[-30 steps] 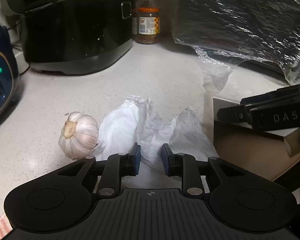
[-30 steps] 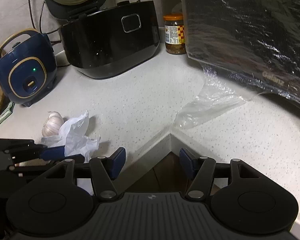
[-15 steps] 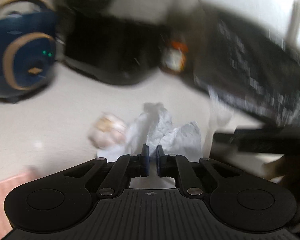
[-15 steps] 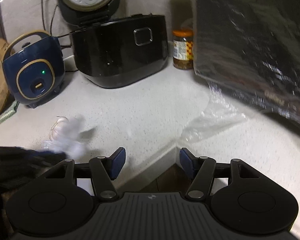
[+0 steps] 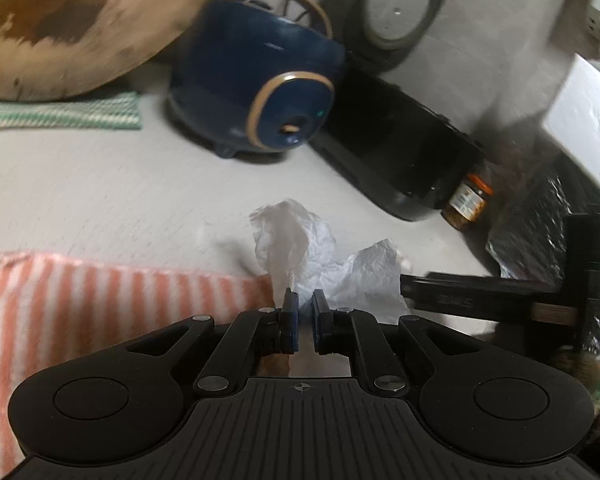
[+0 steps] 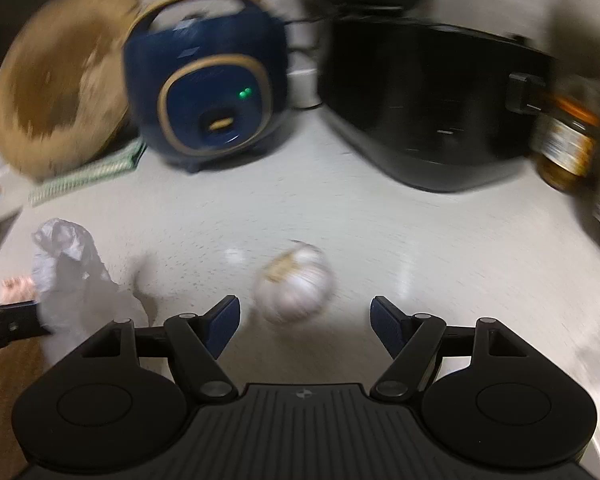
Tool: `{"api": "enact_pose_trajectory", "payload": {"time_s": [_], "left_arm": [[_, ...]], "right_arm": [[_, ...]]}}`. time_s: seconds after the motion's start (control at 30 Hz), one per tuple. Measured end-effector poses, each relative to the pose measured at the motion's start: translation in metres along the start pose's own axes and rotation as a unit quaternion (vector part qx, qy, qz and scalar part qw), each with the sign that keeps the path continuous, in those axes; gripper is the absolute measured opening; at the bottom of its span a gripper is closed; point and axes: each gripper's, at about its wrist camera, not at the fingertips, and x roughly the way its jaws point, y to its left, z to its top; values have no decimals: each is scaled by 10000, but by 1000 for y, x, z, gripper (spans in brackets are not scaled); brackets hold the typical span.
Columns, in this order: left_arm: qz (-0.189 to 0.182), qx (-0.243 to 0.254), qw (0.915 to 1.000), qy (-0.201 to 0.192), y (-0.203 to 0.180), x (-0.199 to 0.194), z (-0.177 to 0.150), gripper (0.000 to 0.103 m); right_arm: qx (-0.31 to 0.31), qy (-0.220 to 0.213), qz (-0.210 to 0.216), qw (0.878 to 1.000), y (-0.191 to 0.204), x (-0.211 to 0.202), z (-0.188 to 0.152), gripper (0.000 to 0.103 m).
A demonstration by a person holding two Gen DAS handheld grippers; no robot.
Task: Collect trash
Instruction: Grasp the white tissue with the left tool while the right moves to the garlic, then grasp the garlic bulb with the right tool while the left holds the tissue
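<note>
White crumpled plastic wrapper [image 5: 320, 264], the trash item, is pinched between the nearly closed blue pads of the left hand-held gripper [image 5: 304, 318] and appears raised clear of the pale worktop [image 5: 100, 200], above the near edge beside a pink-striped cloth [image 5: 100, 300]. Step in hand, as judged: carrying the collected wrapper off toward a bin, which neither view shows. In the right wrist view, blurred, the right hand-held gripper [image 6: 305, 322] stands wide open and holds nothing; a garlic bulb [image 6: 296, 286] lies on the worktop just beyond its pads, nearer the left one. At the far side stand a blue cooker [image 6: 208, 100], a black appliance [image 6: 432, 108] and a jar [image 6: 566, 144]. Next move, as judged: keep the pinch firm on the thin film, which could slip, and release only over the bin; the garlic is probably not trash.
</note>
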Motion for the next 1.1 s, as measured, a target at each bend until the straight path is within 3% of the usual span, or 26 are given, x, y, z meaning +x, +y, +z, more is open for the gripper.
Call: {"api": "enact_pose_trajectory", "payload": {"time_s": [0.17, 0.23, 0.27, 0.6, 0.87, 1.1], "left_arm": [[-15, -86, 10000, 19, 7, -1, -1, 10], [44, -126, 9999, 103, 8, 4, -1, 10], [69, -114, 9998, 141, 8, 9, -1, 10], [771, 563, 9954, 100, 9, 15, 6, 10], [1250, 229, 9918, 95, 39, 12, 3, 10], [1451, 560, 9878, 23, 17, 8, -14, 10]], "right_arm": [[-365, 139, -345, 9986, 17, 33, 8, 72], [-387, 226, -334, 9984, 18, 36, 9, 55], [-371, 236, -250, 9987, 18, 35, 10, 53], [-390, 297, -165, 9987, 0, -5, -23, 53], [-185, 203, -153, 9995, -9, -12, -32, 53], [-256, 184, -73, 9995, -12, -13, -33, 53]]}}
